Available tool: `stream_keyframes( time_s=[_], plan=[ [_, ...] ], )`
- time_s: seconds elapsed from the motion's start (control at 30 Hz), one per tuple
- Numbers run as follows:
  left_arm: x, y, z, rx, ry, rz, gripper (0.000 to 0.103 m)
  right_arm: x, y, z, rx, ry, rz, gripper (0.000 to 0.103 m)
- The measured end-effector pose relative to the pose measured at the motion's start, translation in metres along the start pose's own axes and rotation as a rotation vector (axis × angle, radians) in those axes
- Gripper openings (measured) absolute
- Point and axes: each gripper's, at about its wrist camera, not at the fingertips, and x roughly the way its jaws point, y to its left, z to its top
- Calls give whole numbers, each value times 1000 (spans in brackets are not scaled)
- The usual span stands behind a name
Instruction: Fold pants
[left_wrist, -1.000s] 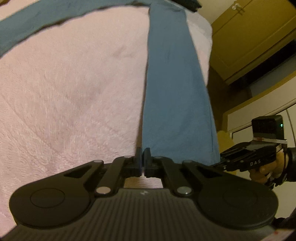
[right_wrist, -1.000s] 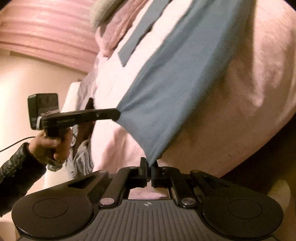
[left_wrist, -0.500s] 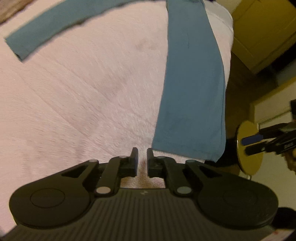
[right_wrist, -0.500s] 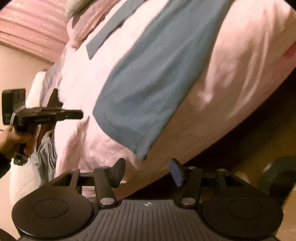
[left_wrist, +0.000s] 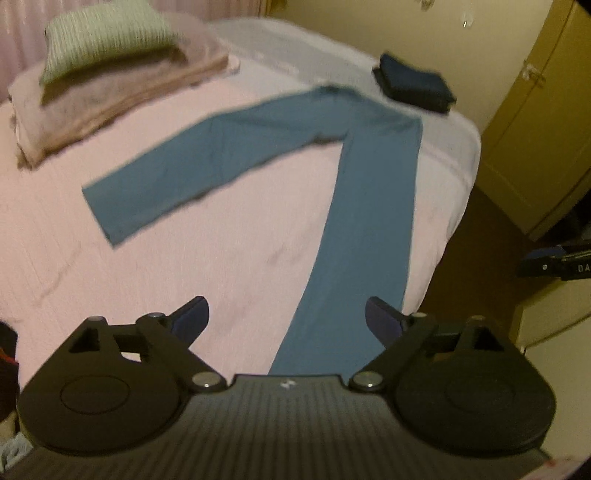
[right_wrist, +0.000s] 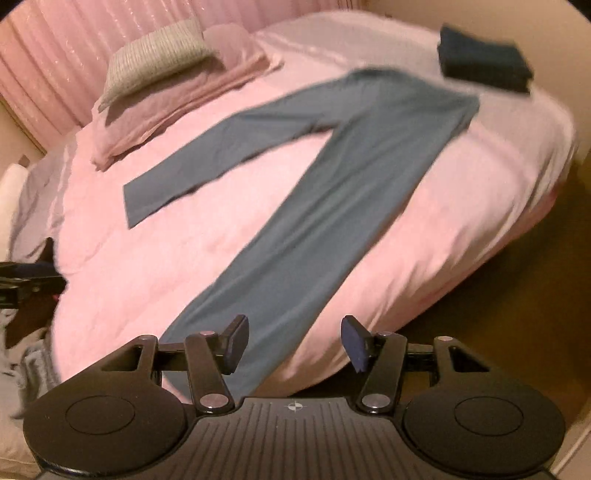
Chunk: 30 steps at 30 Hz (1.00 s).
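Blue-grey pants (left_wrist: 369, 206) (right_wrist: 332, 206) lie flat on the pink bed (left_wrist: 184, 258) (right_wrist: 147, 236), legs spread in a V. One leg runs toward me, its hem near the bed's front edge; the other leg (left_wrist: 177, 177) (right_wrist: 221, 151) points left. My left gripper (left_wrist: 286, 317) hovers above the near hem, open, holding nothing. My right gripper (right_wrist: 293, 341) is open too, raised over the same leg's hem. The right gripper's tip (left_wrist: 546, 258) shows at the right edge of the left wrist view; the left gripper's tip (right_wrist: 26, 282) shows at the left edge of the right wrist view.
A folded dark garment (left_wrist: 413, 86) (right_wrist: 484, 62) sits on the far right corner of the bed. A striped pillow (left_wrist: 103, 40) (right_wrist: 151, 55) on folded pink bedding lies at the far left. Yellow cupboard doors (left_wrist: 535, 129) stand right of the bed, brown floor below.
Both grippers were shut on the hem of the near leg; they let go, opened wide and pulled back and up. The leg now lies flat on the bed.
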Motion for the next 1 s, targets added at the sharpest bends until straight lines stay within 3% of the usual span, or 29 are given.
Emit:
stream_keyframes(
  time_s=[0.1,0.5,1.0],
  plan=[
    [-15,-13,20,-4,-32,20,102,-19,0,26,-60,-9,-24,53],
    [-41,-61,50,-71,-82,189,102,-29,-24,77,-228,31,-45,54],
    [-26,-100,25,-37,-38,237,102,-18,-44,49,-291,84,-72,54]
  ],
)
